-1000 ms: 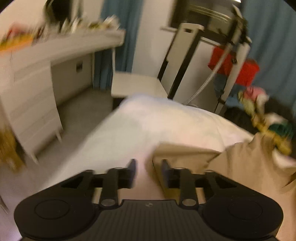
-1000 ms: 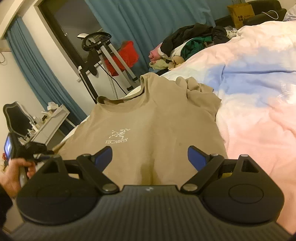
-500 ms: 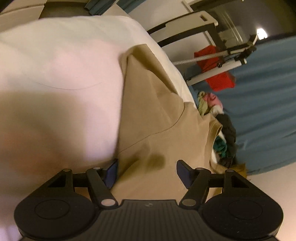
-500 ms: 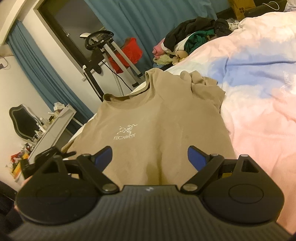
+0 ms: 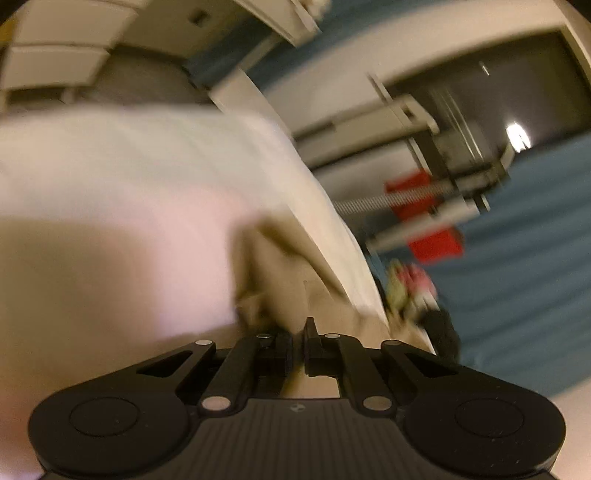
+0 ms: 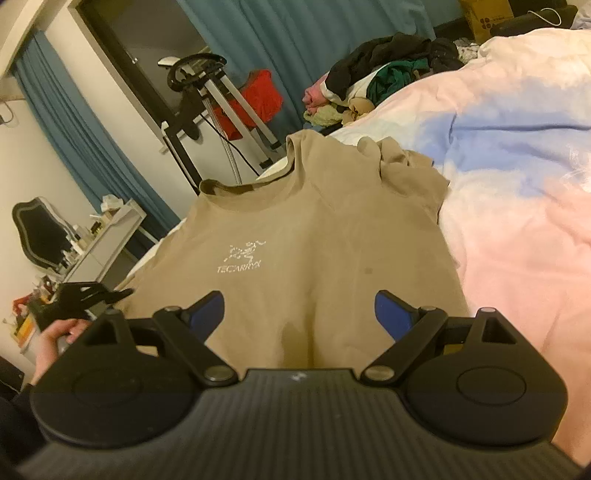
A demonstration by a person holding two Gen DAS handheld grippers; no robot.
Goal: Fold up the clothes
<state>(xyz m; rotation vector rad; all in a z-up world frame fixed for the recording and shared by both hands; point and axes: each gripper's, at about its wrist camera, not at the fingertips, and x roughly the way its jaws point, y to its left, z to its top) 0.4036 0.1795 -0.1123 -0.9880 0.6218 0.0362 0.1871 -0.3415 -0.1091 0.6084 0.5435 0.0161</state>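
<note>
T-shirt (image 6: 317,236) tan, white logo print on chest, small dark spot on front. Duvet (image 6: 517,192) pastel, pink, pale blue and white patches. Right tongs (image 6: 299,314) black, blue pads (image 6: 386,314). Left tongs (image 5: 298,341) black. Curtains (image 6: 295,33) teal-blue. Red fabric (image 6: 258,99) on stand. Clothes pile (image 6: 373,81) black, green, pink, cream.

We are in a home bedroom. A bed with a pink and blue duvet (image 6: 517,155) fills the right side. Teal curtains (image 6: 295,40) hang along the wall, a heap of clothes (image 6: 373,85) lies past the bed, and a white dresser (image 6: 103,240) crowded with small bottles stands beside a black chair (image 6: 40,232).
</note>
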